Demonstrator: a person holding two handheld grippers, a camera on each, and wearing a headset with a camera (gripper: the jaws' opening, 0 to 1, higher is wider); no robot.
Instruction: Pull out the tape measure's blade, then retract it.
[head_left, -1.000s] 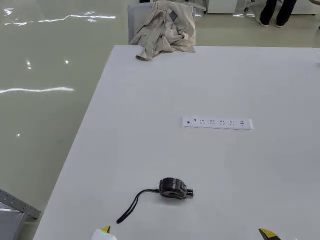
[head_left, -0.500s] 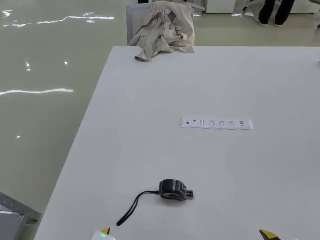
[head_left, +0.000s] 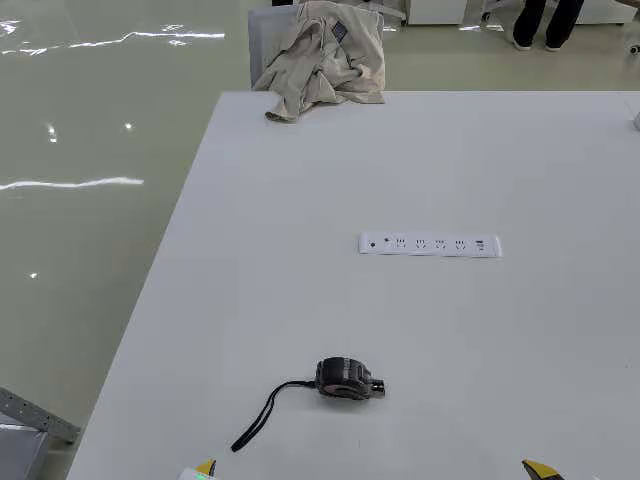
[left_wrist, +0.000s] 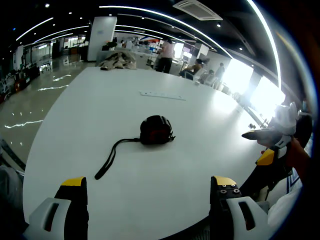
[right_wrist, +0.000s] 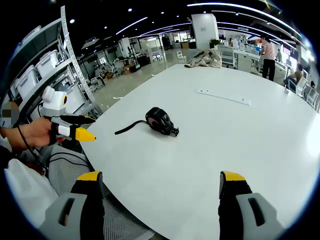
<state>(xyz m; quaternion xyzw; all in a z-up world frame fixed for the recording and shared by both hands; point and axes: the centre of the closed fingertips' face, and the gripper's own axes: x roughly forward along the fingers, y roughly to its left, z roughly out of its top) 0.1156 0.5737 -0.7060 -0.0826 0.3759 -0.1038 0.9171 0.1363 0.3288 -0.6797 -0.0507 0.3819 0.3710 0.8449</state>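
The left gripper (left_wrist: 149, 182) and right gripper (right_wrist: 161, 177) are hanging wide open and empty, with the tape measure (left_wrist: 156, 130) lying on the bench (left_wrist: 210, 120) ahead between them, seemingly nearer the left, blade end pointing toward the right gripper.

No legible txt, labels or nos. anywhere; marks on the power strip (head_left: 430, 245) too small.

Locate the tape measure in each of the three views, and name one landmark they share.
Head view: tape measure low and centre, its strap trailing to the lower left.
Left gripper view: tape measure near the centre, strap running to the lower left.
Right gripper view: tape measure at the centre, strap running left.
Shared landmark: the power strip, lying beyond the tape measure in all three.
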